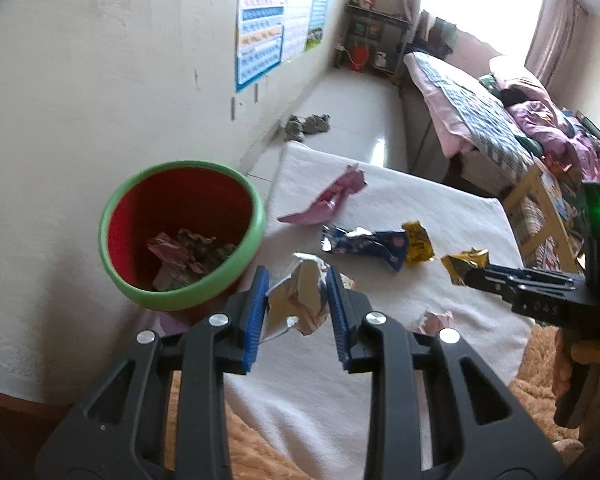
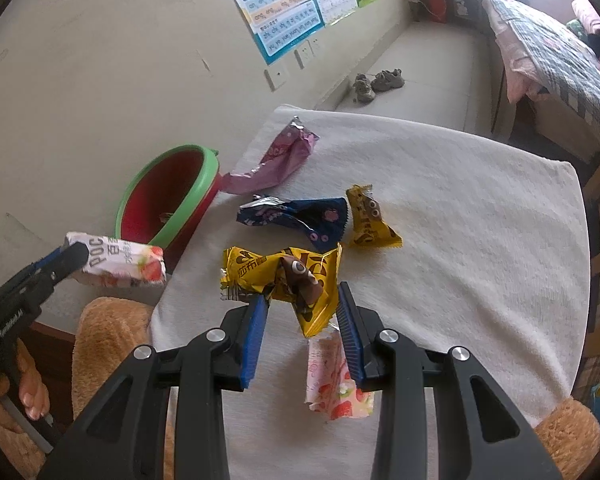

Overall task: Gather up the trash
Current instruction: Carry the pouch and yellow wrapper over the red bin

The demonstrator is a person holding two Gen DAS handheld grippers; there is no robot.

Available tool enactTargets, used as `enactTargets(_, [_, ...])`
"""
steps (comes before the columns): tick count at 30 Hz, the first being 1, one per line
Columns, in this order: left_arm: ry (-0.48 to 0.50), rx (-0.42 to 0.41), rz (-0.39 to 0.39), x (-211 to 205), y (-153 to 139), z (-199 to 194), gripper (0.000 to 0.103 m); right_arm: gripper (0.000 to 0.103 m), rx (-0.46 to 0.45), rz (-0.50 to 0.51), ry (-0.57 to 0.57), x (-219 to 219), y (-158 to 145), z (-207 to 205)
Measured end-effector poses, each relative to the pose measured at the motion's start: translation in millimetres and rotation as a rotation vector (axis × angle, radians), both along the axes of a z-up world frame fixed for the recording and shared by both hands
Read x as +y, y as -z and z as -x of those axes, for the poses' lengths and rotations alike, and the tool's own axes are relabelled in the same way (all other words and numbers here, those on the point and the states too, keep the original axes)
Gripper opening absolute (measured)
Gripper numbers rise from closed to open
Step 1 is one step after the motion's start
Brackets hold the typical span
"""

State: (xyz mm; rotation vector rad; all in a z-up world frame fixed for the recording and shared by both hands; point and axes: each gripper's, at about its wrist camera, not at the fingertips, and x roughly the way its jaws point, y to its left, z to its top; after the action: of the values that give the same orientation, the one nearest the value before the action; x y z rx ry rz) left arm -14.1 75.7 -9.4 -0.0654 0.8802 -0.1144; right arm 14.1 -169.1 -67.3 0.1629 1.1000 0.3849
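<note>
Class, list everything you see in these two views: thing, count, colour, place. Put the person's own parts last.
Bin: one, red with green rim, left of the towel, wrappers inside.
Towel: one, white, under the litter.
Pink wrapper: one, far side near the bin.
Blue wrapper: one, middle of the towel.
Yellow wrappers: two; small one beside the blue, large one in the right jaws.
Strawberry wrappers: two; one on the near towel, one in the left jaws.
Shoes: pair, grey, on the floor.
Left gripper: shut on wrapper.
Right gripper: shut on wrapper.
</note>
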Motion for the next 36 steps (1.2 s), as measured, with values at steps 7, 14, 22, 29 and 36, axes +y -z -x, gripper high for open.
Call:
enactTargets(7, [-0.033,-0.047,-0.021,12,-12,2,0.029,0.034,0.008,0.009,-0.03,14,0,-1])
enactTargets(14, [-0.064,-0.067,-0.028,22,-17,2,0.029,0.034,0.013,0.02,-0.052,25,1,-3])
enactTargets(22, [-0.107,-0.054,-0.018,42,-9,-4,0.029,0.034,0.013,0.037,-0.079,38,1,-7])
enactTargets(29, [-0.186,-0.054,0.011,74,-2,-24,0.029,0.034,-0.039,0.041,-0.146,76,-11,-29])
enactTargets(36, [-0.264,-0.061,0.003,108,5,-52,0.029,0.034,-0.101,0.06,-0.248,131,-16,-56])
